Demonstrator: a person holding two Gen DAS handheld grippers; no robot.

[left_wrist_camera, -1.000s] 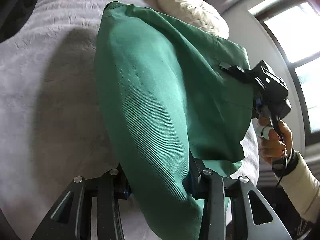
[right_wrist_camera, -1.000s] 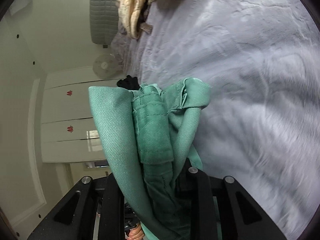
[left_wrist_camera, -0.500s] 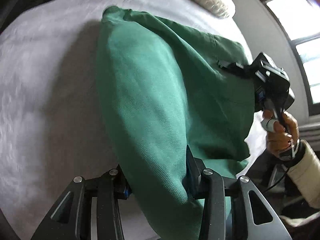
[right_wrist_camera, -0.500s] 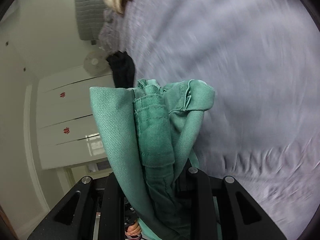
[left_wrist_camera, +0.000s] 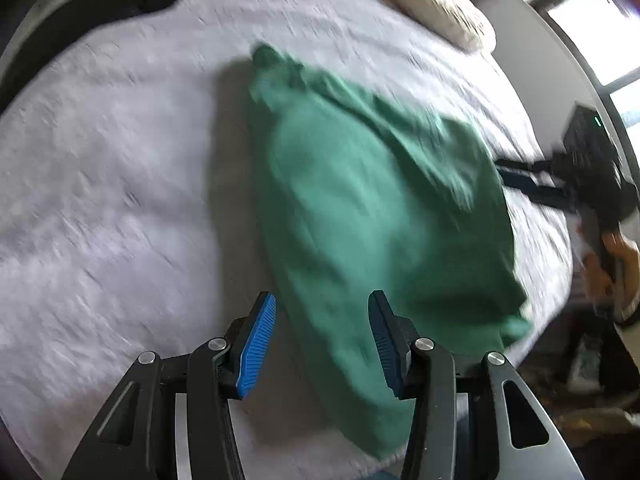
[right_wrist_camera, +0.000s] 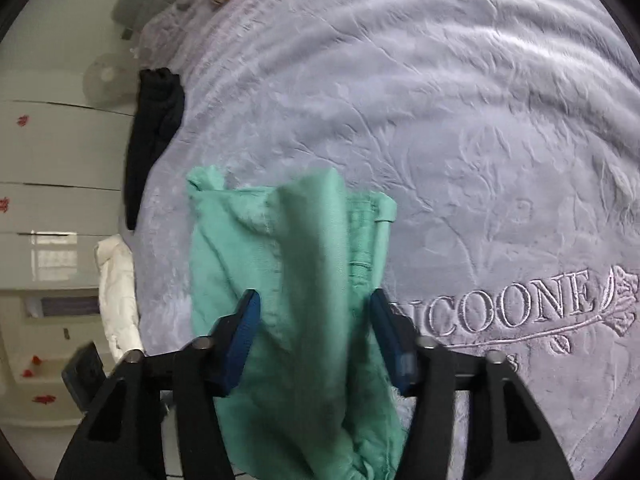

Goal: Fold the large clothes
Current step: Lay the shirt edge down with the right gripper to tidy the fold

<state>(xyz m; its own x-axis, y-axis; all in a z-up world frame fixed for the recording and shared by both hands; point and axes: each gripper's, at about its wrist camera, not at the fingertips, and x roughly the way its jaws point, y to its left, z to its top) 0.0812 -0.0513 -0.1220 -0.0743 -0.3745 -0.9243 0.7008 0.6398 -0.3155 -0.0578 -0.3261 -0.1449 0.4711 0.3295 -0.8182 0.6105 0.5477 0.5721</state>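
Green garment (left_wrist_camera: 360,216): being laid across the grey bed (left_wrist_camera: 120,184), toward twelve o'clock; left claw (left_wrist_camera: 322,344) and right claw (right_wrist_camera: 316,340) being opened, cloth loose between unpressed pads, for release.

- A bed carries everything, covered by a pale lilac-grey plush blanket (right_wrist_camera: 460,112) with an embossed leaf pattern.
- Raised lettering and a flower sprig (right_wrist_camera: 616,300) are stitched into the blanket near its lower right in the right wrist view.
- A green garment (left_wrist_camera: 360,208) lies bunched on the blanket, near the middle of the left wrist view; the picture is blurred, so its folds are unclear.
- A black garment (right_wrist_camera: 154,136) lies at the blanket's left edge and hangs over the side.
- A cream knitted pillow or throw (left_wrist_camera: 436,12) rests at the far end of the bed.
- A white garment (right_wrist_camera: 116,292) drapes at the bed's near left edge.
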